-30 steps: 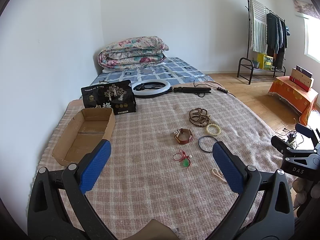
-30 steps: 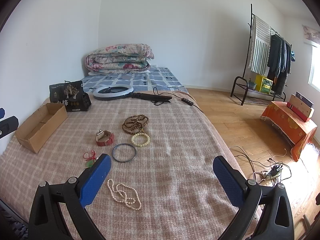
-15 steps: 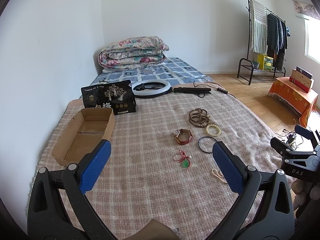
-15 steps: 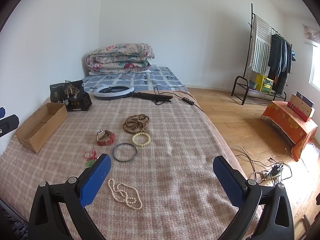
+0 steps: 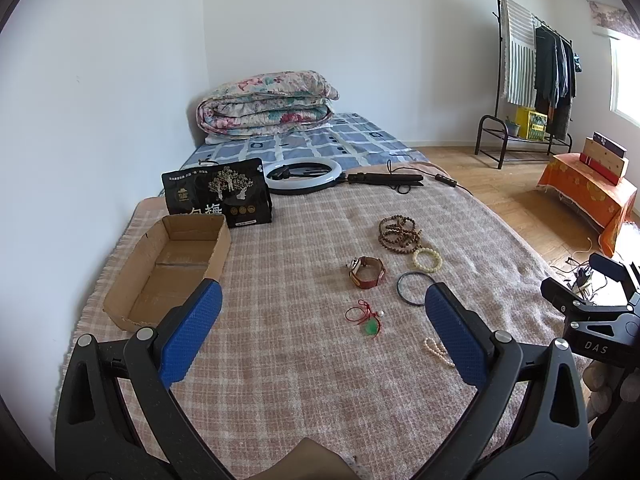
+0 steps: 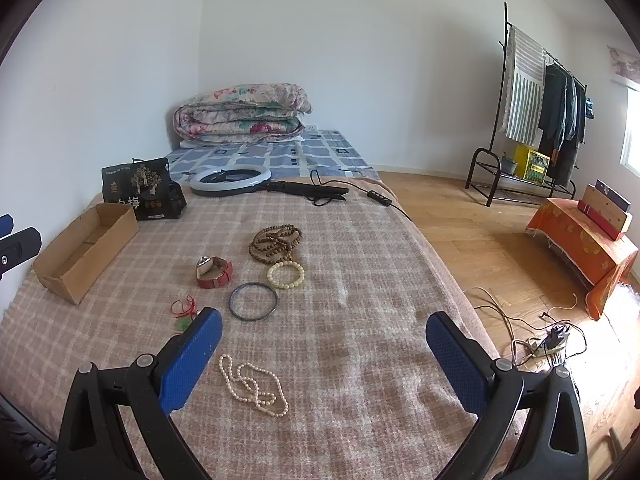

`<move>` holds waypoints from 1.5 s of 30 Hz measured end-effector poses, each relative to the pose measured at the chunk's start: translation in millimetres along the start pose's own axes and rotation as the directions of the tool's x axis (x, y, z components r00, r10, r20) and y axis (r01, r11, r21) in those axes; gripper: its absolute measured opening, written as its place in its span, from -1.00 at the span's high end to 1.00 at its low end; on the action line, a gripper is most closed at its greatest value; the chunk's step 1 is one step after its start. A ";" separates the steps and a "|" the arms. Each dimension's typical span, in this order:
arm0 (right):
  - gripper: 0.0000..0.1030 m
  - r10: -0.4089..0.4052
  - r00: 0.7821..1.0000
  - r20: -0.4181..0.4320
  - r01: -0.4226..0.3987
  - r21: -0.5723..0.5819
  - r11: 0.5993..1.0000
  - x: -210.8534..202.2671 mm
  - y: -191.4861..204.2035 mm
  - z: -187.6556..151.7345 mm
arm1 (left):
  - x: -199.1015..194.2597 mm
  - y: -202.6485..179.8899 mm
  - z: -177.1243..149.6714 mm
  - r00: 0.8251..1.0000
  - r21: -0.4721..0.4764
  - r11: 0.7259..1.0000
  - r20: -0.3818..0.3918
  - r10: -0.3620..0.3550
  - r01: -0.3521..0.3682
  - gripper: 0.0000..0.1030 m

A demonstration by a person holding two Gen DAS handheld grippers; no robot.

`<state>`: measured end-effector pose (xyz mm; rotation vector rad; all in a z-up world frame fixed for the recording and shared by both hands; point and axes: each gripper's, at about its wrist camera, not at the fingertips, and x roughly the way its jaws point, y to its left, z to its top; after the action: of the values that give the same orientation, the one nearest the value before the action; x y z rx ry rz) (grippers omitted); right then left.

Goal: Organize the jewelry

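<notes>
Two hand-held grippers hover above a bed covered by a pink checked blanket, where jewelry lies scattered. The left gripper has its blue pads spread wide and holds nothing; the right gripper is likewise wide open and empty.

In the right wrist view, a pearl necklace lies between the pads, nearest the camera. At 12 o'clock from it sits a dark bangle, with a cream bead bracelet just beyond at 1 o'clock and a heap of brown wooden beads touching the bracelet's far side. A red-strapped watch rests at 11 o'clock from the bangle, and a red cord with a green pendant lies near the left pad.

An open cardboard box sits at 10 o'clock in the left wrist view, well apart from the jewelry, with a black bag touching its far end. A ring light and folded quilt lie beyond.
</notes>
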<state>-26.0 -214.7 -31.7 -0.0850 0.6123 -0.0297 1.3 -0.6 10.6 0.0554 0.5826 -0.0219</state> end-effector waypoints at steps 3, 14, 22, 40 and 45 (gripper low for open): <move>-0.99 0.000 1.000 0.001 0.000 -0.001 1.000 0.0 0.1 -0.3 | -0.4 0.0 0.7 1.000 0.001 1.000 0.000 0.001 -0.001 -1.00; -0.99 0.011 1.000 -0.012 -0.011 -0.002 1.000 2.6 -2.0 -0.4 | 14.5 9.4 0.2 1.000 0.000 1.000 -0.027 0.015 -0.015 -1.00; -0.99 0.043 0.999 -0.033 -0.044 -0.033 0.998 11.9 -2.6 -1.8 | 37.8 19.0 -9.3 0.994 -0.012 1.000 -0.109 0.027 -0.028 -1.00; -0.99 0.254 0.938 -0.236 -0.294 -0.154 0.943 73.0 10.8 -46.0 | 118.3 18.4 5.0 0.963 0.016 0.988 -0.227 -0.148 0.156 -0.79; -0.99 0.253 0.916 -0.312 -0.325 -0.203 0.924 96.1 22.4 -65.7 | 162.8 12.8 -2.5 0.938 -0.034 0.985 -0.303 -0.169 0.167 -0.64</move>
<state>14.9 -202.1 -142.3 -0.2375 0.9074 0.3330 136.3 11.5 -80.5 0.0008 0.8964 -0.1803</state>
